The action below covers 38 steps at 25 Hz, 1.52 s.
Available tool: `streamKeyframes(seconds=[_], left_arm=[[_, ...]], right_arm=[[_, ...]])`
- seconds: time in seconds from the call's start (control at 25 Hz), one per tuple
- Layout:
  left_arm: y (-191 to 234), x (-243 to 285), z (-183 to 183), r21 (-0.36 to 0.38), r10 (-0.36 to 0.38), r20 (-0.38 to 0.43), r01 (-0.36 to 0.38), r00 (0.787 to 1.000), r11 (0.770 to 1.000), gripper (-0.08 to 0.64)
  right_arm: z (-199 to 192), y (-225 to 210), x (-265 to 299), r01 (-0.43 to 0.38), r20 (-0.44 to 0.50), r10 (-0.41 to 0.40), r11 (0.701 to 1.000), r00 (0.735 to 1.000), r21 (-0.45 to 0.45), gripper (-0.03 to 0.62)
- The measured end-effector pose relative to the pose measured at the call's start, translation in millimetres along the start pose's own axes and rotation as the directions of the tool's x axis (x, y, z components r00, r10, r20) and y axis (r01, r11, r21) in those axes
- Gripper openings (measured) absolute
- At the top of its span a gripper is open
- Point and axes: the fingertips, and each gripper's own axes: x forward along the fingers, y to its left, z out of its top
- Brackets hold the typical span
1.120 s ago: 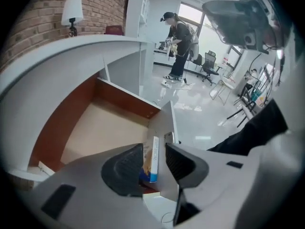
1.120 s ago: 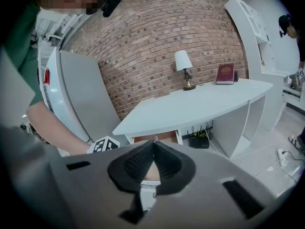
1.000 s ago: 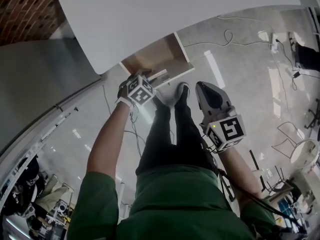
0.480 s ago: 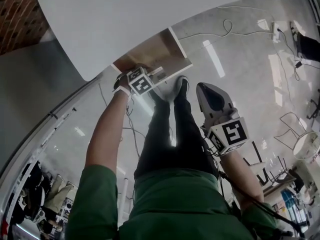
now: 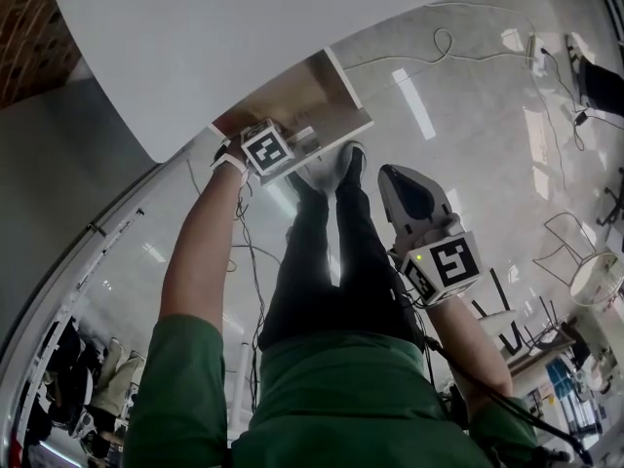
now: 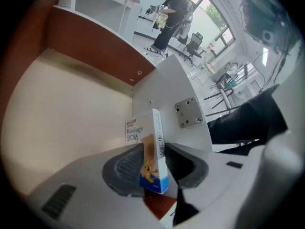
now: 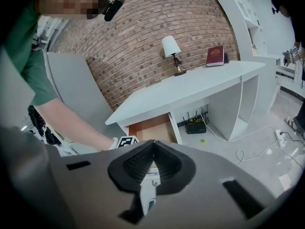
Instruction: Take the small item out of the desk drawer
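The wooden desk drawer [image 5: 297, 91] stands pulled out from under the white desk [image 5: 292, 27]. My left gripper [image 5: 283, 140] reaches into it from the front. In the left gripper view a small bandage box [image 6: 155, 156], white and blue with a cartoon on it, stands upright between the pads of the left gripper [image 6: 155, 162]. The jaws are closing, and both pads lie against the box's sides. The drawer's front wall [image 6: 167, 94] is right behind the box. My right gripper [image 5: 395, 178] hangs over the person's legs, away from the drawer, shut and empty.
The right gripper view shows the open drawer [image 7: 152, 128], a lamp [image 7: 172, 51] and a red book [image 7: 215, 56] on the desk [image 7: 190, 87], against a brick wall. Cables [image 5: 444, 66] and a power strip lie on the floor. A person stands in the far room [image 6: 174, 13].
My left gripper has moved forward from the drawer's front edge into the drawer. The right gripper has stayed about where it was.
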Motion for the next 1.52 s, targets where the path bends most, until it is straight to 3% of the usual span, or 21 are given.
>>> streamKeyframes(seconds=[0.2,0.36,0.52,0.72,0.96,1.32,1.52], left_arm=[[0,2,2,-0.102,-0.062,0.006,0.062,0.998,0.993,0.102],[0,4,5,-0.038,-0.031,0.006,0.032,0.999,0.999,0.076],[-6,-1,2,-0.018,-0.012,0.011,0.012,1.000,1.000,0.059],[-16,-7,-3,0.027,0.067,-0.002,-0.067,0.998,0.997,0.058],[-15,-18,-3,-0.023,0.171,0.036,-0.170,0.985,0.985,0.058],[-18,-61,5,-0.108,0.248,0.136,-0.234,0.959,0.966,0.058],[-27,-78,10,-0.105,0.293,0.159,-0.279,0.943,0.955,0.058]], right_arm=[[1,2,3,-0.007,0.000,0.007,1.000,1.000,-0.005,0.003],[-1,4,4,-0.005,-0.006,0.005,1.000,1.000,0.013,0.003],[0,4,4,-0.004,0.010,0.004,1.000,1.000,0.003,0.002],[1,4,3,-0.001,0.011,0.000,1.000,1.000,0.015,0.002],[9,13,0,-0.019,0.033,0.019,1.000,0.999,-0.003,0.002],[30,28,1,-0.042,0.072,0.043,0.999,0.996,-0.022,0.002],[39,27,-2,-0.045,0.089,0.047,0.999,0.995,-0.026,0.002]])
